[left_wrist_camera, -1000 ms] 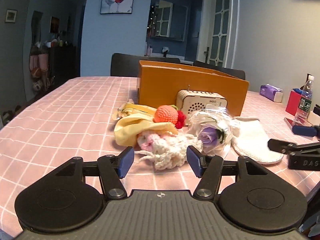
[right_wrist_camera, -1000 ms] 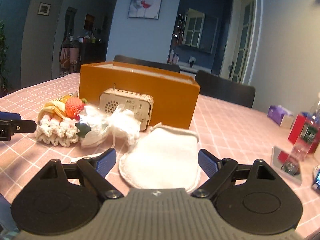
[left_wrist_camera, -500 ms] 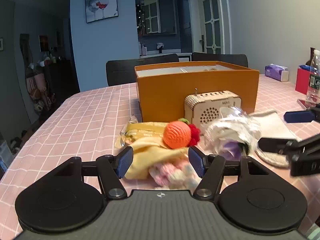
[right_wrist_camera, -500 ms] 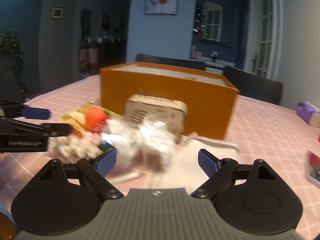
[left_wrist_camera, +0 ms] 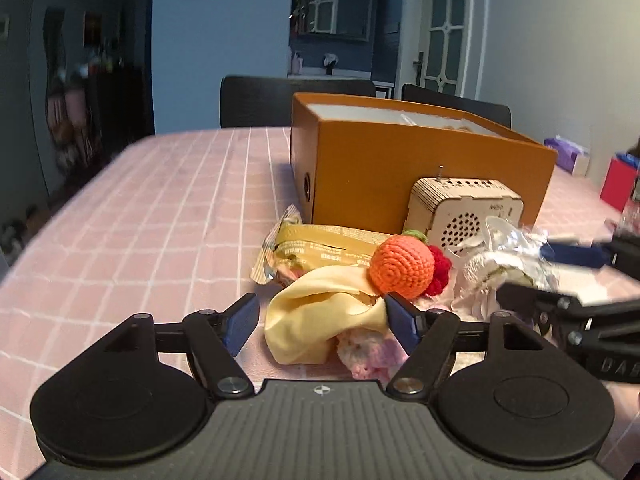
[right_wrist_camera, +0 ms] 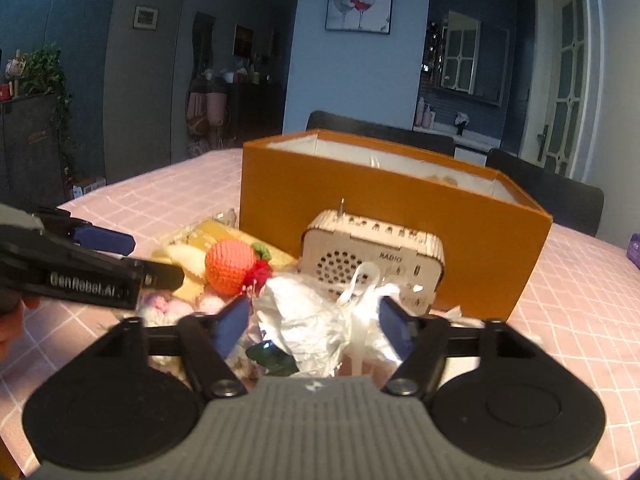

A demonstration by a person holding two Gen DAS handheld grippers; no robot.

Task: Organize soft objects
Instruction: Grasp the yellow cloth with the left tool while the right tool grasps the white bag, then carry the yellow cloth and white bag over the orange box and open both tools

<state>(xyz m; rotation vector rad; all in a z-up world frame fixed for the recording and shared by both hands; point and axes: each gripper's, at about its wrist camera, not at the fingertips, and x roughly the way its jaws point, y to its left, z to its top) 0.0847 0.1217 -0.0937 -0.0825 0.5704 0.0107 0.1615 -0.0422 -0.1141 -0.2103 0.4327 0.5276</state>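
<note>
Right gripper point(right_wrist_camera: 312, 326) of mine has just been closing around the white bundle point(right_wrist_camera: 320, 320), pads not yet visibly pressing; my left gripper point(left_wrist_camera: 322, 320) has been opening, wide around the yellow cloth point(left_wrist_camera: 320, 320). Both pickups look imminent, the orange box point(left_wrist_camera: 400, 168) waiting behind. A second ago my right framed the flat white pad, my left the crochet heap.
</note>
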